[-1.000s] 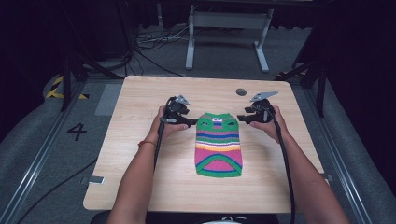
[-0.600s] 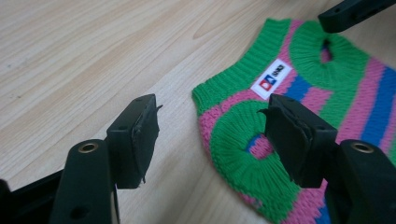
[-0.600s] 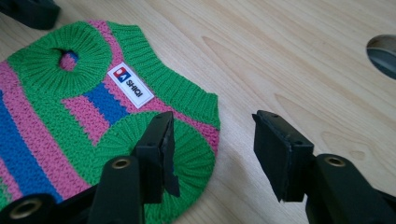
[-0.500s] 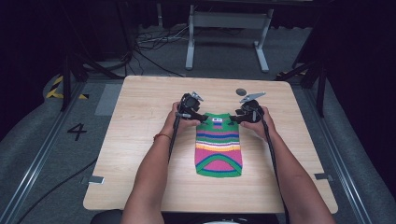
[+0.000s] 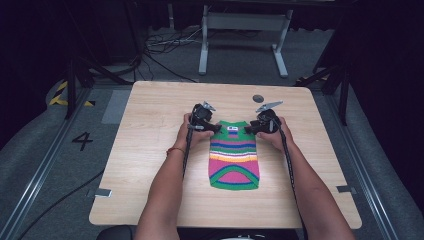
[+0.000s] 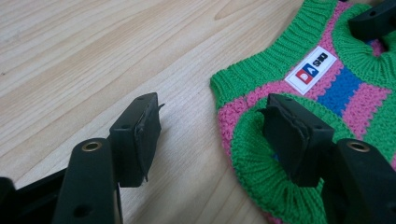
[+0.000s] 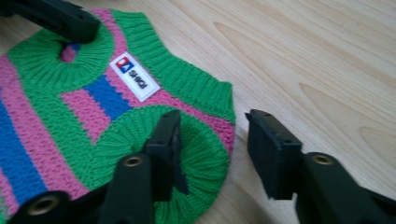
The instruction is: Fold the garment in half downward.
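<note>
A small knitted sweater (image 5: 233, 160) in green, pink and blue stripes lies flat on the wooden table (image 5: 150, 150), its white label (image 6: 310, 70) at the far, neck end. My left gripper (image 5: 216, 128) is at its far left shoulder. In the left gripper view my left gripper (image 6: 212, 116) is open, one jaw on bare wood and the other on the green armhole ribbing. My right gripper (image 5: 248, 129) is at the far right shoulder. My right gripper (image 7: 215, 128) has just been closing. The sweater's (image 7: 56, 116) shoulder edge lies between its jaws, which stand apart from it.
A small dark round disc (image 5: 258, 98) lies on the table beyond the sweater. A metal frame (image 5: 240, 30) and cables stand on the floor behind the table. Bare wood surrounds the sweater on every side.
Both hands have moved inward and down onto the sweater's far corners. The right gripper's jaws stand closer together than before.
</note>
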Motion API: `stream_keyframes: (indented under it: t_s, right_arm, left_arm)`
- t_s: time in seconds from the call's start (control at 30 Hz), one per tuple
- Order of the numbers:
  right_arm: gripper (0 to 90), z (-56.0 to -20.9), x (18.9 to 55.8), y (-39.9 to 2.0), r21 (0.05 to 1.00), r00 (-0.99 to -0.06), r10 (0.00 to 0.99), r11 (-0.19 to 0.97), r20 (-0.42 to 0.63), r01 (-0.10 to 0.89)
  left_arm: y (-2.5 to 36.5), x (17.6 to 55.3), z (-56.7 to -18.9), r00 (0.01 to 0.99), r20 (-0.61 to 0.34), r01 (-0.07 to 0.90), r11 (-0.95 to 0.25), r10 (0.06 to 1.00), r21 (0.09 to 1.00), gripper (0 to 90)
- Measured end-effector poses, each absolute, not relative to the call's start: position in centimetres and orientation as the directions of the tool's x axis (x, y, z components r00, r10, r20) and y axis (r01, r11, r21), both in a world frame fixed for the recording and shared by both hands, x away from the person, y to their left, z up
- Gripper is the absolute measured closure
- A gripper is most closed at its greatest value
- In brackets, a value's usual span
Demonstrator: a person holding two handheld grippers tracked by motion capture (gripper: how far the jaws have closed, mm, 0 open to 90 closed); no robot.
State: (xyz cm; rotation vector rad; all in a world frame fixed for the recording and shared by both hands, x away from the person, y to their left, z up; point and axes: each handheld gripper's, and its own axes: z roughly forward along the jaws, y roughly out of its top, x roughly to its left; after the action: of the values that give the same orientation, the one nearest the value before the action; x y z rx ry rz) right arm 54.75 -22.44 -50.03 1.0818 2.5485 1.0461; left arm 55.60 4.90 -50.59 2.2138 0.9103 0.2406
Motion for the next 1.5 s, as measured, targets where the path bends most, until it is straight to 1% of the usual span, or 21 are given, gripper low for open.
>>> stream_keyframes:
  t_s: [0.03, 0.07, 0.1, 0.17, 0.2, 0.3, 0.37, 0.5, 0.57, 0.67, 0.8, 1.13, 1.33, 1.5]
  right_arm:
    - [63.6, -50.0, 54.7, -22.4, 0.669, -0.719, 0.687, 0.488, 0.100, 0.560]
    - [68.0, -50.0, 54.6, -22.4, 0.672, -0.725, 0.681, 0.491, 0.102, 0.555]
    - [70.1, -50.0, 54.6, -22.4, 0.672, -0.727, 0.679, 0.491, 0.102, 0.554]
    - [74.5, -50.0, 54.5, -22.4, 0.672, -0.722, 0.682, 0.481, 0.117, 0.563]
    - [77.8, -50.1, 54.5, -22.4, 0.675, -0.719, 0.684, 0.473, 0.125, 0.567]
    - [82.0, -50.0, 54.4, -22.3, 0.676, -0.722, 0.680, 0.473, 0.128, 0.566]
    - [83.7, -49.9, 54.4, -22.3, 0.675, -0.726, 0.678, 0.483, 0.114, 0.557]
    - [84.4, -49.5, 54.2, -22.3, 0.692, -0.732, 0.674, 0.480, 0.104, 0.540]
    - [84.4, -49.1, 54.1, -22.4, 0.707, -0.734, 0.671, 0.468, 0.105, 0.530]
    - [84.4, -48.6, 53.9, -22.4, 0.722, -0.736, 0.668, 0.456, 0.108, 0.520]
    - [84.4, -47.6, 53.5, -22.5, 0.743, -0.747, 0.659, 0.456, 0.087, 0.490]
    - [84.4, -46.6, 52.6, -23.0, 0.777, -0.761, 0.644, 0.440, 0.075, 0.450]
    - [84.6, -45.6, 51.8, -23.1, 0.793, -0.786, 0.615, 0.448, 0.062, 0.414]
    - [84.5, -45.2, 51.2, -23.2, 0.803, -0.801, 0.597, 0.449, 0.056, 0.391]
  left_arm:
    - [4.8, 55.6, -50.6, 0.738, -0.089, 0.534, -0.498, 0.669, 0.683, 38.0]
    - [4.7, 55.6, -50.5, 0.746, -0.085, 0.528, -0.509, 0.660, 0.680, 41.7]
    - [4.6, 55.5, -50.4, 0.753, -0.091, 0.526, -0.513, 0.652, 0.679, 45.2]
    - [4.6, 55.6, -50.4, 0.768, -0.115, 0.523, -0.513, 0.630, 0.681, 53.3]
    - [4.7, 55.6, -50.3, 0.775, -0.124, 0.522, -0.517, 0.620, 0.678, 60.6]
    - [4.7, 55.6, -50.3, 0.785, -0.149, 0.525, -0.518, 0.602, 0.675, 74.1]
    - [4.7, 55.6, -50.2, 0.789, -0.144, 0.519, -0.522, 0.598, 0.677, 80.7]
    - [4.7, 55.5, -49.8, 0.793, -0.115, 0.498, -0.528, 0.598, 0.688, 83.3]
    - [4.7, 55.3, -49.3, 0.798, -0.092, 0.480, -0.536, 0.596, 0.694, 83.4]
    - [4.7, 55.2, -48.7, 0.801, -0.083, 0.466, -0.531, 0.593, 0.708, 83.6]
    - [4.6, 54.8, -47.8, 0.810, -0.053, 0.435, -0.537, 0.585, 0.723, 83.6]
    - [4.8, 53.8, -46.6, 0.829, -0.017, 0.385, -0.548, 0.559, 0.742, 83.6]
    - [5.5, 52.7, -45.5, 0.838, 0.017, 0.349, -0.560, 0.545, 0.752, 83.5]
    - [5.7, 51.9, -45.2, 0.848, 0.026, 0.325, -0.559, 0.529, 0.763, 83.5]
